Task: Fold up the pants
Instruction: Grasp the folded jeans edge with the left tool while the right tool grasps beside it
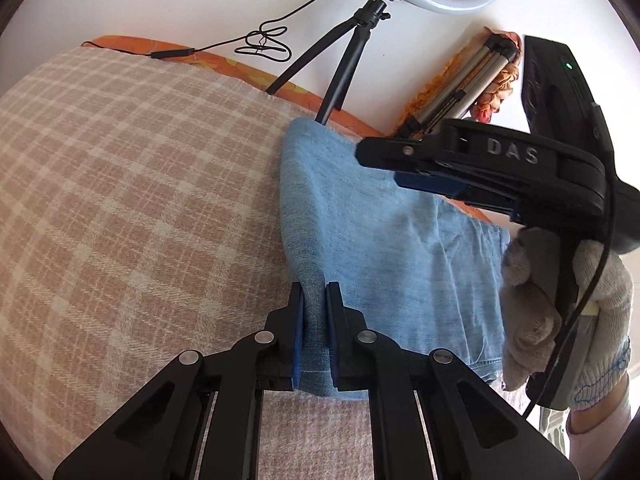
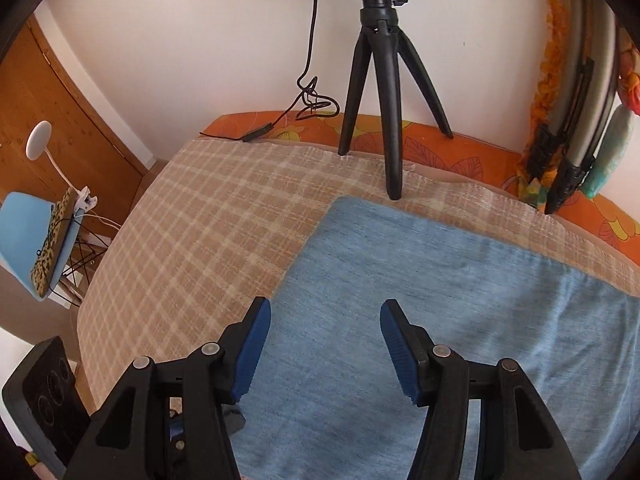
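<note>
My left gripper (image 1: 315, 300) pinches the near fold of the blue pants (image 1: 384, 248) lying on the plaid bed cover (image 1: 140, 200). My right gripper (image 2: 325, 320) hovers above them, fingers apart and empty. A black tripod (image 2: 380, 92) stands just beyond.

Raised letters "DAS" stand on the black side of the right gripper (image 1: 404, 168).

A bed carries everything, spread with a tan-and-cream checked blanket (image 2: 192, 216) over an orange flowered sheet (image 2: 472, 152) showing along the wall at twelve o'clock. Light blue denim pants (image 2: 460, 280) lie flat on the blanket toward four o'clock. A black tripod (image 2: 384, 92) stands at twelve, its cable (image 2: 312, 100) coiled at eleven.
</note>
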A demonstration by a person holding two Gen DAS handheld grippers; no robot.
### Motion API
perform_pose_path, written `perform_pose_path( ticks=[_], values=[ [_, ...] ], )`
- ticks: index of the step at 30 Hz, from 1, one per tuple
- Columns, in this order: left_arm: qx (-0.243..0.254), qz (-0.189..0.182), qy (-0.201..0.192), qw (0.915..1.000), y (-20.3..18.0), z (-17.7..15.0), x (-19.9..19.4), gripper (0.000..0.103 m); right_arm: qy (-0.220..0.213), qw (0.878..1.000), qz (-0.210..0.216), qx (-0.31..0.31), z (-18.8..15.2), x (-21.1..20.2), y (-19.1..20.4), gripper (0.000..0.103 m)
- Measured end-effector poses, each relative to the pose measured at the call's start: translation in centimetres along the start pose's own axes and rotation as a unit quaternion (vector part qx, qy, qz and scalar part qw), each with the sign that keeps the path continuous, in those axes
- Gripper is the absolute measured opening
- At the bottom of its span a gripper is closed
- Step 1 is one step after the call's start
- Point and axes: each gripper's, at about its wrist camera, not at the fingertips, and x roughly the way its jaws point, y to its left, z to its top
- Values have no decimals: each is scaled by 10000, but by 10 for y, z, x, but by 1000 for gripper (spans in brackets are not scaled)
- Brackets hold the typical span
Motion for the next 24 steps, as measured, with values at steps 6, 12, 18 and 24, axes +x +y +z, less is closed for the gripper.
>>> perform_pose_path(
  ticks=[6, 12, 18, 24],
  values=[
    [183, -34, -9, 9998, -5, -2, 1, 9, 557, 9980, -293, -7, 33, 50, 19, 60],
    [324, -73, 32, 9994, -5, -1, 0, 8, 1045, 9897, -921, -338, 46, 86, 36, 60],
    [313, -74, 80, 9995, 0, 1, 2, 9, 1509, 9801, -1196, -491, 50, 109, 36, 54],
    [310, -52, 84, 9995, -1, 2, 3, 8, 1546, 9766, -1376, -582, 52, 117, 33, 31]
  ],
)
